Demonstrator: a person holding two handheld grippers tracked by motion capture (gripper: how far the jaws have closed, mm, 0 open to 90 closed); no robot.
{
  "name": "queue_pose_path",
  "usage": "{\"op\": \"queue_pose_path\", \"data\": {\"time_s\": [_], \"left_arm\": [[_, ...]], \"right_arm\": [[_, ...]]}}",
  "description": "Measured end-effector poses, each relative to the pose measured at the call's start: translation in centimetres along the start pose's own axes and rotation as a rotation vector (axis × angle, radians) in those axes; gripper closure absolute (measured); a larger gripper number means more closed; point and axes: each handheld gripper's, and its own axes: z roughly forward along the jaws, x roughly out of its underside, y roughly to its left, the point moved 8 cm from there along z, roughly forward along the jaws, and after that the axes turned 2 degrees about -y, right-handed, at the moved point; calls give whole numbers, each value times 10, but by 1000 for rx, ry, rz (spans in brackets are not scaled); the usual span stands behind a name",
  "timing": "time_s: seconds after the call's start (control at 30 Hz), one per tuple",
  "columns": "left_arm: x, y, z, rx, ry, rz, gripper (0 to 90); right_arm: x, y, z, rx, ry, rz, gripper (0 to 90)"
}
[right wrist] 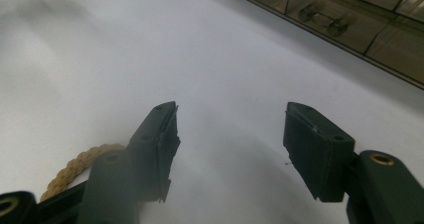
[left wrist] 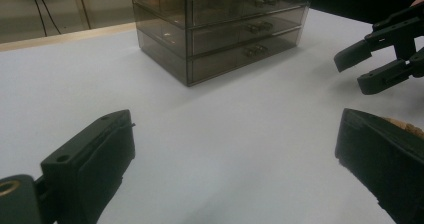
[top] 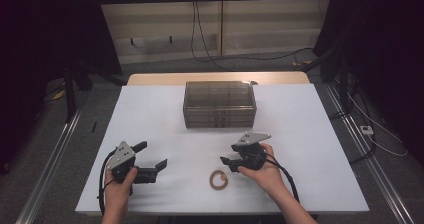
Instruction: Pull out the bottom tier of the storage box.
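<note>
Smoky clear plastic makes up the drawer chest [top: 219, 104] we see toward the far side of the white table [top: 310, 134]; its three tiers of drawers are all pushed in, and we cannot tell what, if anything, lies inside them. Nearer us, a coil of tan rope [top: 218, 179] lies flat on the table, between our two hands and closer to the right one. Our right gripper [top: 226, 160] hangs just beside that coil with its jaws parted and nothing between them; in the right gripper view the rope [right wrist: 75, 166] curls past the outside of one jaw. Our left gripper [top: 150, 155] sits well apart from the rope, jaws spread wide over bare table, holding nothing.
</note>
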Motion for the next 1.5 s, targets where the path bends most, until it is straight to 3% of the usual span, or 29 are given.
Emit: {"op": "queue_pose_path", "data": {"time_s": [0.27, 0.8, 0.93, 1.5], "left_arm": [[-1, 0, 0, 1, -2, -5, 27], [-1, -3, 2, 17, 7, 5, 27], [-1, -3, 2, 17, 8, 1, 27], [-2, -3, 2, 20, -4, -12, 27]], "right_arm": [[-4, -10, 2, 63, -14, 9, 301], [-13, -31, 3, 168, -70, 83, 263], [-14, -35, 5, 193, -72, 83, 254], [-22, -45, 14, 248, -88, 106, 221]]}}
